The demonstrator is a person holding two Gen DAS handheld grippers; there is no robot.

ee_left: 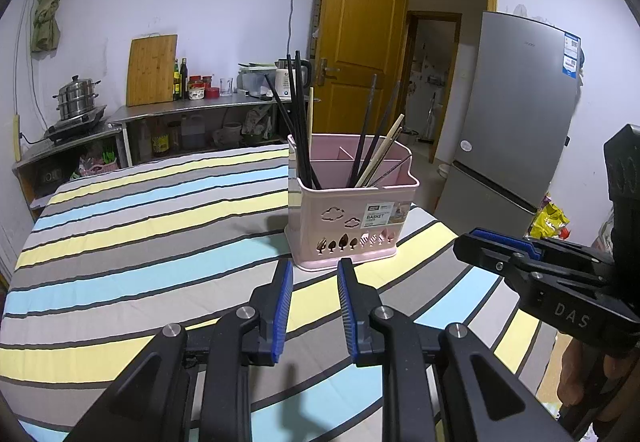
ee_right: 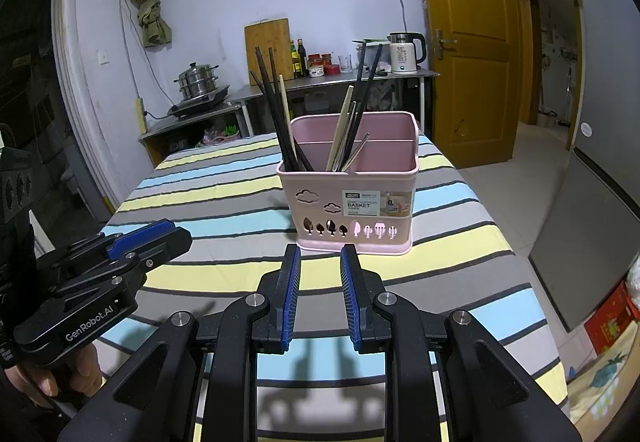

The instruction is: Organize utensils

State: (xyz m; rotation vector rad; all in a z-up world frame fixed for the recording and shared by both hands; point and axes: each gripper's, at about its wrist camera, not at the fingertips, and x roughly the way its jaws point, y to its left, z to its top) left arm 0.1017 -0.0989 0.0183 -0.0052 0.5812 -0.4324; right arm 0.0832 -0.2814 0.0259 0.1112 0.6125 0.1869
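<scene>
Pink utensil basket (ee_left: 344,209) stands upright on the striped counter (ee_left: 140,242), chopsticks (ee_left: 300,121) sticking out – left tool (ee_left: 314,270) and right tool (ee_right: 320,254) just short of it, both slightly apart, empty

Sharp, evenly lit; edges bowed, perhaps dim.

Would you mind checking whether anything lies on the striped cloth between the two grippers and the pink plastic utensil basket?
Nothing visible does. Only bare striped cloth separates the right gripper and the left gripper from the pink plastic utensil basket; both have open, empty jaws.
</scene>
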